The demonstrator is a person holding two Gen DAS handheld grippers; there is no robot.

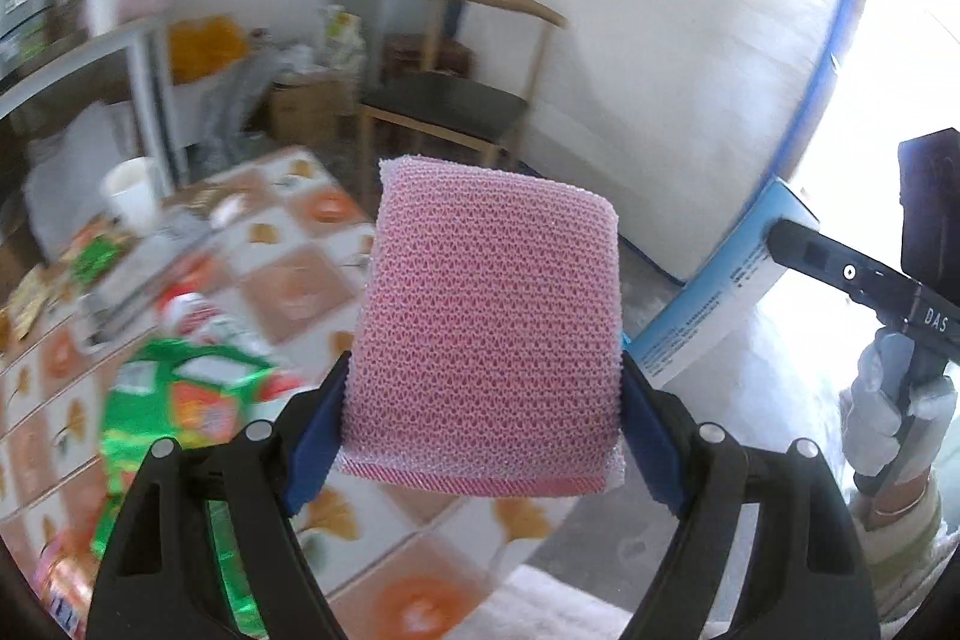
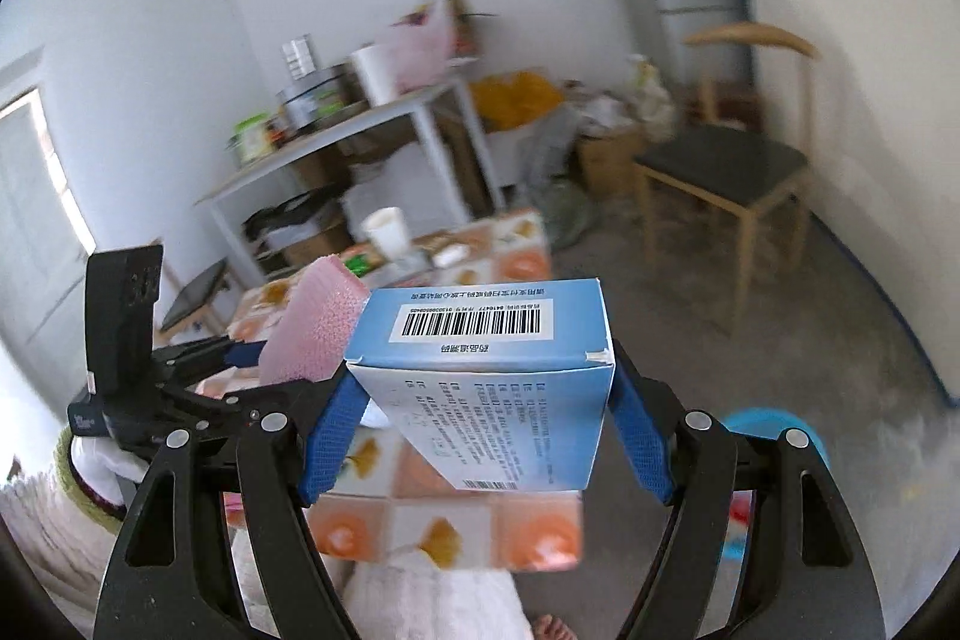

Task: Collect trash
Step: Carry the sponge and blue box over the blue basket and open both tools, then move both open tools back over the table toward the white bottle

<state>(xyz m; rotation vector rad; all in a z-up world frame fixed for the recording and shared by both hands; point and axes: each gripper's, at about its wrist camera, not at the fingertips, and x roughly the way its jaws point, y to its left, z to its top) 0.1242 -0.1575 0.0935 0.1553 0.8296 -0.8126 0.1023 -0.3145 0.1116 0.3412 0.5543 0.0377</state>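
Observation:
My left gripper (image 1: 483, 400) is shut on a pink mesh sponge (image 1: 489, 328), held upright above the patterned table (image 1: 288, 274). The sponge also shows in the right wrist view (image 2: 312, 331), at the left beside the box. My right gripper (image 2: 486, 400) is shut on a blue and white medicine box (image 2: 486, 376) with a barcode on top, held above the table's near edge. The box also shows in the left wrist view (image 1: 720, 292), at the right. A green snack wrapper (image 1: 180, 400) and other wrappers lie on the table at the left.
A white cup (image 2: 387, 229) stands at the table's far end. A wooden chair (image 2: 726, 172) stands on the right. A white shelf table (image 2: 360, 118) with clutter stands behind. A blue bin (image 2: 774, 430) sits on the floor at lower right. A mattress (image 1: 660, 70) leans on the wall.

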